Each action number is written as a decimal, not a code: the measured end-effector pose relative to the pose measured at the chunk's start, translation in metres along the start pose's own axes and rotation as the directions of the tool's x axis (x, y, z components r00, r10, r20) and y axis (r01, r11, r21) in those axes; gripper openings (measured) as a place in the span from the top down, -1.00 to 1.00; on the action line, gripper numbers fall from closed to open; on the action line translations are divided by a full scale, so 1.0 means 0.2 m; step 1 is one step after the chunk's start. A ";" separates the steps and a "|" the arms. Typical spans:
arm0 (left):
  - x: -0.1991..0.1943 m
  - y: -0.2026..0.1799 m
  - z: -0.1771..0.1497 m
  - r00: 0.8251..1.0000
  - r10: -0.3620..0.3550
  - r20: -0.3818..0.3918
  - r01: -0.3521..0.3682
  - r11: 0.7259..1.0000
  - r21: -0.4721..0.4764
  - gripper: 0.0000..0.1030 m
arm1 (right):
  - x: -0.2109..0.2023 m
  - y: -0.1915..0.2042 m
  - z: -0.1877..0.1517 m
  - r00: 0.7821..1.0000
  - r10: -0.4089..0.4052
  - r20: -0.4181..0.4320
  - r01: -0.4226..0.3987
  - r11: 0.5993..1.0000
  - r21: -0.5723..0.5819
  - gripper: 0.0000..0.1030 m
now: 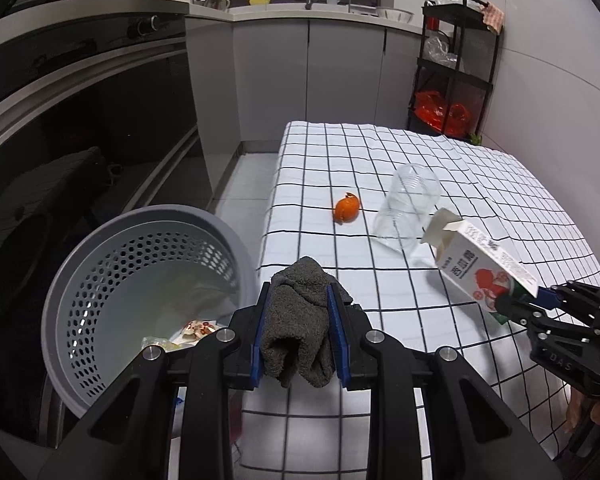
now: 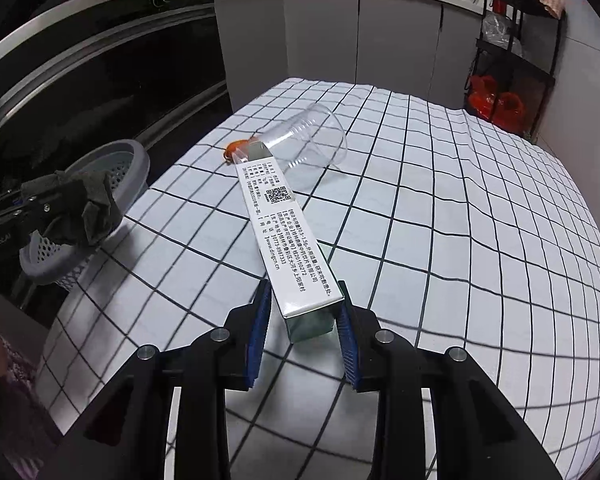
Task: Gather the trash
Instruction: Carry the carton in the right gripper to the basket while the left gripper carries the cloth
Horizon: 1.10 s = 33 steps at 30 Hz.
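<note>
My right claw (image 2: pixel 305 312) bears "DAS". The carton (image 2: pixel 284 236) it carries shows a QR code toward twelve o'clock, small Chinese print, and a web address, perhaps "www.dingcn.cn"; the rest blurs.

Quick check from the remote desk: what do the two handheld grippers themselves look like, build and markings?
Both match. The left gripper and right gripper are matte black linkage frames with open triangular cut-outs, round silver pivot pins and ribbed blue pads on the fingers. In the left wrist view, the right gripper's body carries faint embossed lettering. No cables or sleeves show.
</note>
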<state>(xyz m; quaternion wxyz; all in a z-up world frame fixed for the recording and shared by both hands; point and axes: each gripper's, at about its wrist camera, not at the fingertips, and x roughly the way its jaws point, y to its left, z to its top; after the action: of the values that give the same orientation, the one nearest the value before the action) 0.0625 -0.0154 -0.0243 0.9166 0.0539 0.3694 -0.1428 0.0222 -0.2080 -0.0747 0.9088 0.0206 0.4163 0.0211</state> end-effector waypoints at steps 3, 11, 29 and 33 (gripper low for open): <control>-0.04 0.06 -0.02 1.000 0.016 0.006 -0.016 1.000 -0.008 0.49 | -0.06 0.03 -0.01 1.000 -0.003 0.024 0.002 1.000 0.028 0.40; -0.12 0.24 -0.04 0.997 0.069 0.028 -0.068 0.997 -0.037 0.49 | -0.09 0.22 0.05 0.998 0.028 0.051 -0.030 0.999 0.034 0.40; -0.08 0.69 -0.03 0.981 0.192 -0.016 -0.192 0.969 -0.157 0.49 | 0.13 0.89 0.34 0.978 0.200 0.052 -0.196 0.978 -0.073 0.40; -0.03 0.78 -0.04 0.974 0.222 -0.046 -0.227 0.957 -0.180 0.49 | 0.19 0.97 0.38 0.976 0.218 0.029 -0.214 0.973 -0.086 0.40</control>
<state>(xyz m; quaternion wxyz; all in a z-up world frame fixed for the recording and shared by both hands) 0.1015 0.1365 -0.0271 0.9232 0.0123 0.3840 -0.0023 0.1001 -0.0138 -0.0442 0.9090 0.0289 0.3929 0.1364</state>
